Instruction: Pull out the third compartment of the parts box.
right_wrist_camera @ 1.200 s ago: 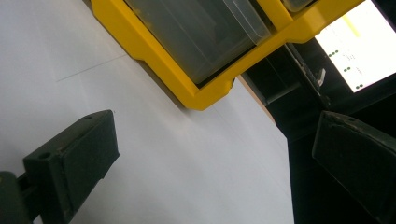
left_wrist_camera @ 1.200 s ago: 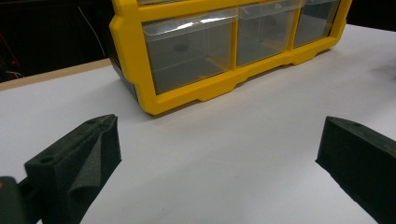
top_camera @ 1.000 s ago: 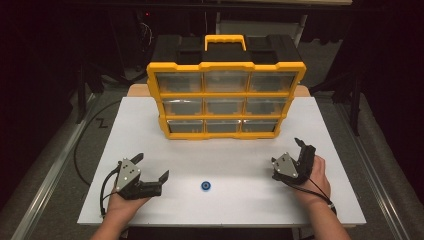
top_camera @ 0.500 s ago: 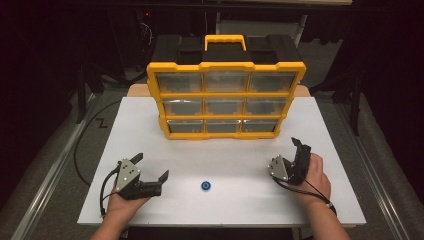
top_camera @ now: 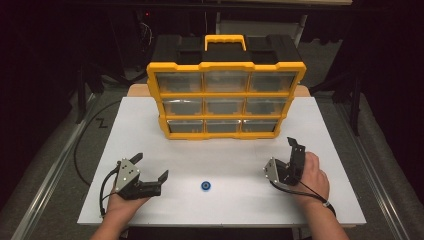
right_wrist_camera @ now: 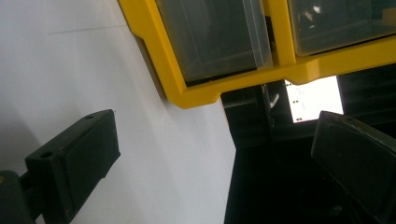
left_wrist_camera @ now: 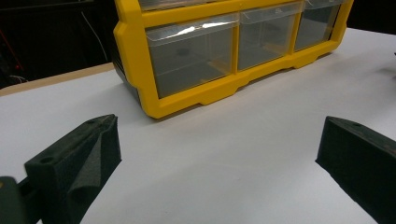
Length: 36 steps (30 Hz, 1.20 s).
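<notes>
Blue wheel-looking thing (top_camera: 205,185) sits on the white table (top_camera: 330,145), near the front edge, roughly midway between the two grippers and touching neither. Left gripper (top_camera: 150,174) rests low on the table with its jaws spread wide, nothing between them. Right gripper (top_camera: 292,159) is tipped up on its side, jaws also apart and empty. Behind it all stands the yellow drawer organizer (top_camera: 226,100), upright, clear drawers all pushed in as far as I can see.
</notes>
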Each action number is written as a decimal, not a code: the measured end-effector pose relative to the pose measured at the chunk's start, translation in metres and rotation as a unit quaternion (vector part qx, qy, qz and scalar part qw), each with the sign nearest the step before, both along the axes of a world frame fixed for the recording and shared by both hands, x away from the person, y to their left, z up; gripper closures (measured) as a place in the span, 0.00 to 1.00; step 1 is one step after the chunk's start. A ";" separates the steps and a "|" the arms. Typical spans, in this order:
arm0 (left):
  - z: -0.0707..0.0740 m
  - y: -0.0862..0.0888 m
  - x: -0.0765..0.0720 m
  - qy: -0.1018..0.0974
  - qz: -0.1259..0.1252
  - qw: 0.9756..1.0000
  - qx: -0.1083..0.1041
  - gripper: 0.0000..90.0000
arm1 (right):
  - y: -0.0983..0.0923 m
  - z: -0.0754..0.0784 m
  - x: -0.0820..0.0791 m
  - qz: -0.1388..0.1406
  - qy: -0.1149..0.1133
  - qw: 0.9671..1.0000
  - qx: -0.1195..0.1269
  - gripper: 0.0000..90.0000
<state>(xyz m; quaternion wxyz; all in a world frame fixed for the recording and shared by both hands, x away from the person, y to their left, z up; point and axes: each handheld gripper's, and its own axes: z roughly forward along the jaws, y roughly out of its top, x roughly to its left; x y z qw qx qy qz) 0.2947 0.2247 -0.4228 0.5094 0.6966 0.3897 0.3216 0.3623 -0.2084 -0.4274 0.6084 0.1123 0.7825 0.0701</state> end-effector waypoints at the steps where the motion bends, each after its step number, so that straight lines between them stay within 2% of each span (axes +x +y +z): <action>1: 0.000 0.000 0.000 0.000 0.000 1.000 0.000 0.00 | 0.001 0.000 0.000 0.001 -0.001 1.000 -0.002 0.02; 8: 0.000 0.000 0.000 -0.001 0.000 1.000 -0.001 0.00 | 0.005 -0.001 -0.001 0.000 -0.011 0.999 -0.035 0.03; 10: 0.000 0.001 0.000 -0.001 0.000 1.000 -0.001 0.00 | 0.006 -0.001 0.000 0.004 -0.012 0.999 -0.037 0.03; 11: 0.000 0.001 0.000 -0.001 0.000 1.000 -0.001 0.00 | 0.007 -0.001 0.000 0.000 -0.014 0.999 -0.049 0.03; 14: 0.000 0.001 0.000 -0.001 0.000 1.000 -0.001 0.00 | 0.007 -0.001 0.000 0.004 -0.015 0.998 -0.053 0.03; 22: 0.001 0.001 -0.001 -0.002 -0.001 1.000 -0.001 0.00 | 0.013 -0.002 -0.002 0.009 -0.028 0.996 -0.086 0.04; 31: 0.001 0.001 -0.001 -0.002 0.000 1.000 -0.003 0.00 | 0.018 -0.003 -0.003 0.016 -0.035 0.995 -0.096 0.06; 36: 0.001 0.001 -0.001 -0.005 0.001 1.000 -0.005 0.00 | 0.020 -0.004 -0.003 0.018 -0.036 0.995 -0.096 0.12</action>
